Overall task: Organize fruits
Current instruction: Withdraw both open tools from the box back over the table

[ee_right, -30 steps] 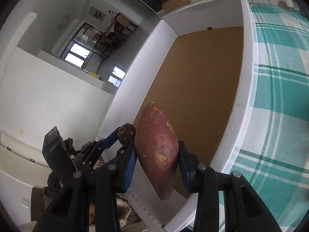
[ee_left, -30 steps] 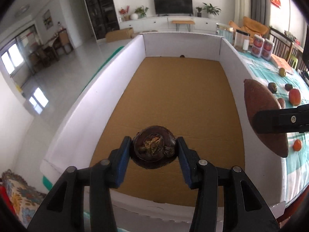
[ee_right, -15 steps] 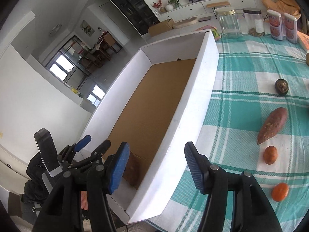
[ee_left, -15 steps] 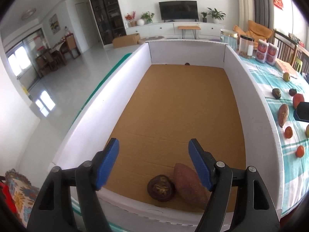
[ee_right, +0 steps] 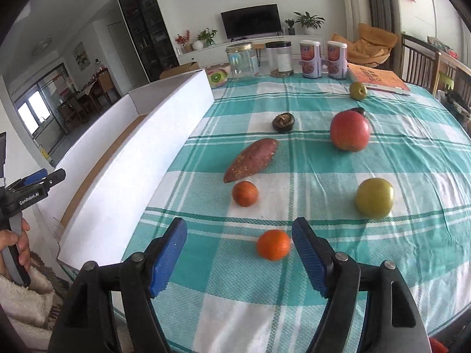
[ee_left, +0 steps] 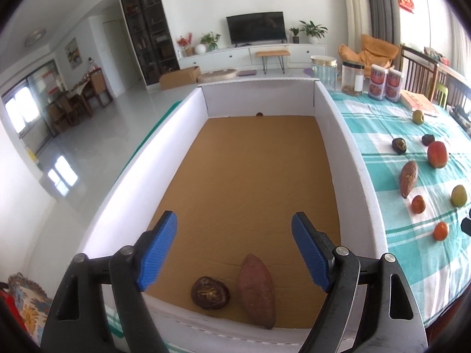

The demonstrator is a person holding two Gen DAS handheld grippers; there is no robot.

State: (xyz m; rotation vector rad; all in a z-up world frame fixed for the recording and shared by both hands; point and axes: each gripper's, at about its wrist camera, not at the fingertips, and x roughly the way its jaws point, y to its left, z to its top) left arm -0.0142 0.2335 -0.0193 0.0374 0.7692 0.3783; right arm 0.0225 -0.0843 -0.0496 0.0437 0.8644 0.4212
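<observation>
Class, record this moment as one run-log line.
left gripper: open above box | right gripper: open near orange | boxed: sweet potato, mangosteen

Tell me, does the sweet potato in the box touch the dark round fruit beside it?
Apart. The left wrist view shows a thin strip of brown box floor between the sweet potato and the dark round fruit.

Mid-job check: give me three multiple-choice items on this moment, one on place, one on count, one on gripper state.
1. Where does the sweet potato in the box lie?
A. near end, beside the dark round fruit
B. far end
C. on the cloth

2. How many items lie in the box?
A. one
B. two
C. four

3. How does the right gripper stand?
A. shut on a fruit
B. open, empty
C. out of view

Key: 1 A, both lie by the near wall; 2 B, only those two show; 3 B, its jaws stand apart with the small orange fruit beyond.
</observation>
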